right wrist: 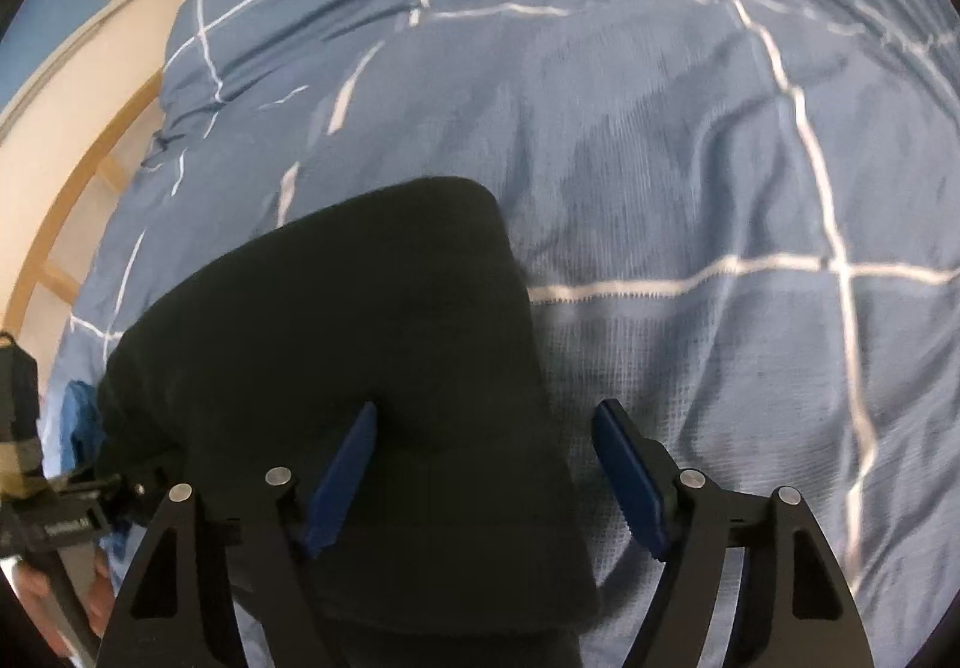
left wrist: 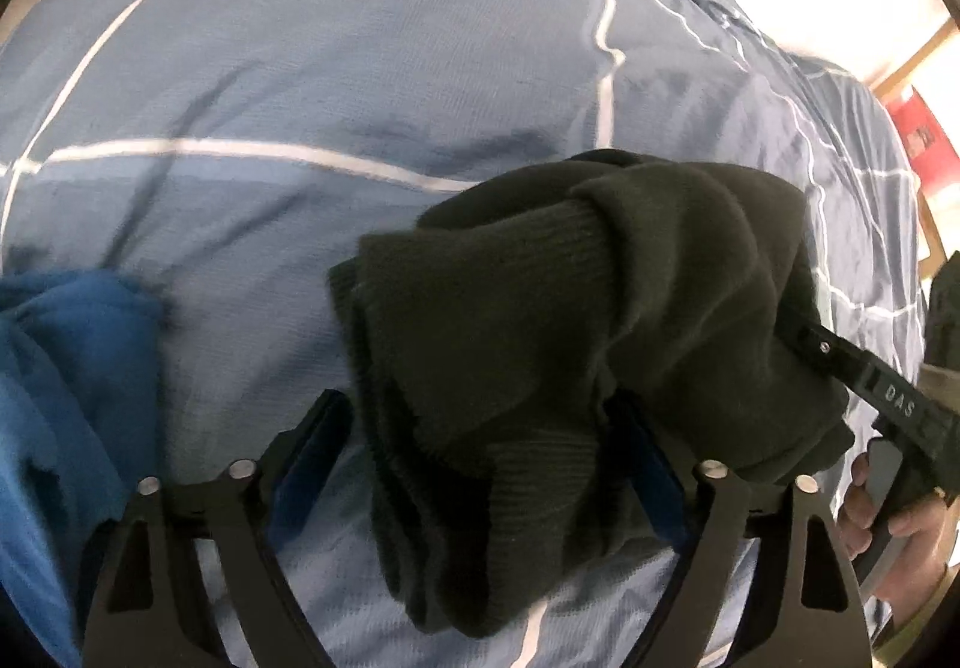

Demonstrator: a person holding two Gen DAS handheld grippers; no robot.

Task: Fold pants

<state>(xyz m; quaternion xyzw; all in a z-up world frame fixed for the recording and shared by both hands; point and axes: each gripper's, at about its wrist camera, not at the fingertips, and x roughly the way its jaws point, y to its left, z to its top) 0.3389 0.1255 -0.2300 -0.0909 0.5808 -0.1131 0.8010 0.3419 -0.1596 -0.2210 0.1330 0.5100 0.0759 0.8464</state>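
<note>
Nearest item, left wrist view: left gripper (left wrist: 480,452), fingers apart, a bunched fold of the dark pants (left wrist: 600,320) hanging between them; the cloth lies against the finger at 3 o'clock and stands clear of the one at 9 o'clock, so no firm pinch is visible. Right gripper (right wrist: 483,464), right wrist view: fingers likewise apart, straddling the smooth outer edge of the pants, with open space on the 3 o'clock side. Pants, location: a compact dark bundle on the blue checked duvet (left wrist: 336,86), partly folded by the look of it, spanning both tools. Risk, judged: with neither pair of fingers clamped, a lift would let the bundle slide out and the fold unroll; the ribbed cuff end looks loose and likely to drop first. Second risk: the soft duvet may be pinched along with the pants if the fingers close low. Neighbouring items: blue cloth (left wrist: 66,368) at 9 o'clock, near but apart; the person's hand (left wrist: 894,524) at 4 o'clock, holding the other tool's handle. Open room: broad bare duvet from 10 to 2 o'clock; the bed edge and wooden frame (right wrist: 60,224) lie at 9 o'clock in the right wrist view.
</note>
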